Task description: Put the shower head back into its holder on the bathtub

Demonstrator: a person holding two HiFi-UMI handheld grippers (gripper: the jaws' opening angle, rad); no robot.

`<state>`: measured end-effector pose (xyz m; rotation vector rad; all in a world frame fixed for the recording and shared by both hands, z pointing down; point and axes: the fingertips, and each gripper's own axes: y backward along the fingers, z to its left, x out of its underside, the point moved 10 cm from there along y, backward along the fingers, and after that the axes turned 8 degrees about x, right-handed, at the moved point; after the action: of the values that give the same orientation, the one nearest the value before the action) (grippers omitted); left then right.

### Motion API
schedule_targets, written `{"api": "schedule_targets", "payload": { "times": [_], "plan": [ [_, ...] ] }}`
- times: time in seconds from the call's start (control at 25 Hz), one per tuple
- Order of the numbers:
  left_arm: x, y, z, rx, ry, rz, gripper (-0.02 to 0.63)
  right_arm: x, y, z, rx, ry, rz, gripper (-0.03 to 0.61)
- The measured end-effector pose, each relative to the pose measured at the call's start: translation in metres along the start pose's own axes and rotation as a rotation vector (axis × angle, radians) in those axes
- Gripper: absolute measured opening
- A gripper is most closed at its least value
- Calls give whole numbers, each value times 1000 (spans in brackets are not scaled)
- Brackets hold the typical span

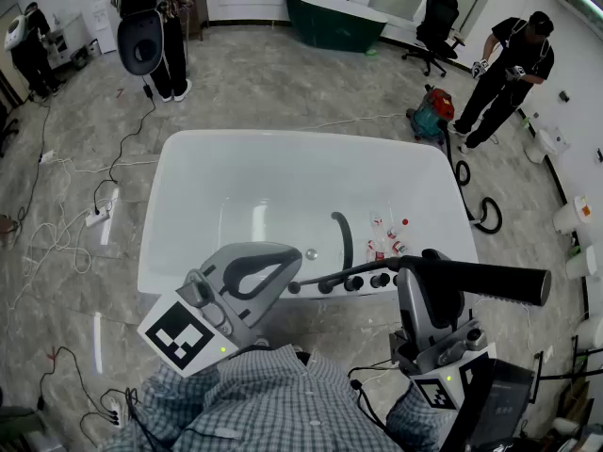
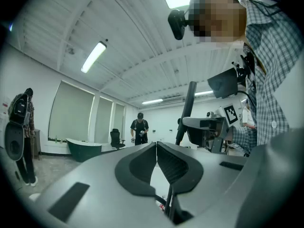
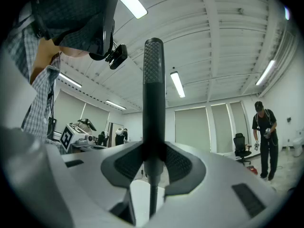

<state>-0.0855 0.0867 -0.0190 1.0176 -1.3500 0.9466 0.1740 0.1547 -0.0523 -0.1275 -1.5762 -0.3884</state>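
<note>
The black wand-shaped shower head (image 1: 490,281) lies level across the lower right, with my right gripper (image 1: 426,273) shut on its handle. In the right gripper view the shower head (image 3: 153,103) stands upright, clamped between the pads of my right gripper (image 3: 153,158). A thin hose (image 1: 330,276) runs from it along the near rim of the white bathtub (image 1: 188,158), past black knobs (image 1: 353,283) and a curved black spout (image 1: 344,238). My left gripper (image 1: 287,254) hovers at the near rim, shut with nothing in it (image 2: 156,145). I cannot make out the holder.
Small bottles (image 1: 388,238) lie in the tub. A dark green tub (image 1: 334,17) and an office chair (image 1: 438,26) stand at the back. One person (image 1: 155,26) stands at the far left, another (image 1: 509,64) near a red vacuum (image 1: 433,106). Cables (image 1: 94,215) trail on the floor.
</note>
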Motion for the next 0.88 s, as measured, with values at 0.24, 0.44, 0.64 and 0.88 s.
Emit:
{"api": "schedule_targets", "payload": {
  "times": [0.24,0.44,0.64,0.88],
  "plan": [
    [2,4,2,-16,5,-11,14,2,-6,0,-15,-6,-13,135],
    [3,7,1,-27,4,-4,15,4,-6,2,-28,-4,-3,135],
    [5,6,0,-35,7,2,15,8,-6,-1,-29,-34,9,135],
    [9,7,3,-45,20,5,15,10,-7,-4,-15,-43,22,135]
  ]
}}
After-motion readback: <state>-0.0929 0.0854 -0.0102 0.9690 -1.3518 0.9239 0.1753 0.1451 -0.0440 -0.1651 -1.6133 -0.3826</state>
